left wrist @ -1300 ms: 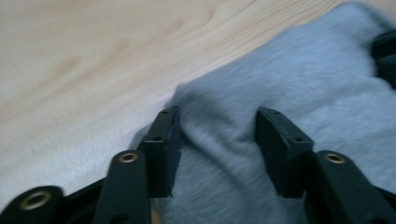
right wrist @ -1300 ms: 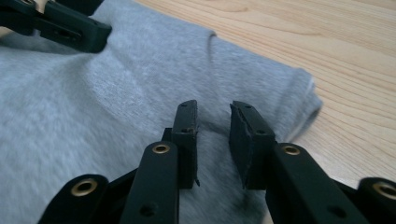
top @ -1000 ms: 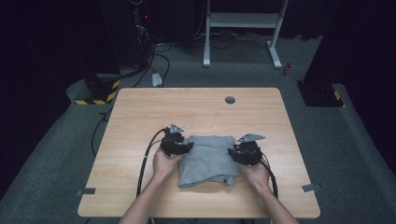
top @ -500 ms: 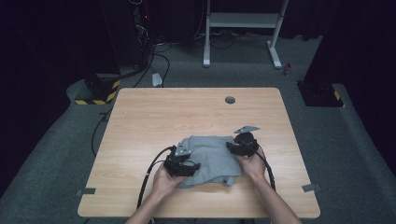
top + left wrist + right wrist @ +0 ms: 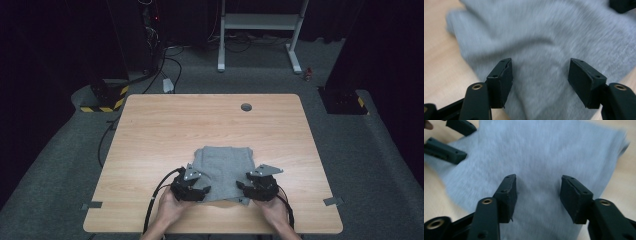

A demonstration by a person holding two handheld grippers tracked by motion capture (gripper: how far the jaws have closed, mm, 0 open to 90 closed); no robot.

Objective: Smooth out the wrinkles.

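Observation:
A folded grey cloth [image 5: 225, 165] lies flat on the wooden table [image 5: 165, 130], a little nearer the front edge. My left gripper [image 5: 201, 189] rests over the cloth's near left corner, and my right gripper [image 5: 245, 186] over its near right corner. In the left gripper view the left gripper [image 5: 540, 65] stands open above the grey cloth [image 5: 544, 37]. The right gripper [image 5: 539, 180] is also open over the cloth [image 5: 549, 150]. Both pairs of jaws have just been opening, and the pads do not press on the fabric.
A round cable hole [image 5: 246, 107] sits near the table's far edge. Beyond the table stand a white metal frame [image 5: 260, 22] and a black stand with yellow stripes [image 5: 102, 97]. Tape marks [image 5: 91, 205] lie at the front corners. Cables trail off the front edge.
Both hands have drawn back from the cloth's sides to its near edge. Both pairs of jaws now stand wider apart than before.

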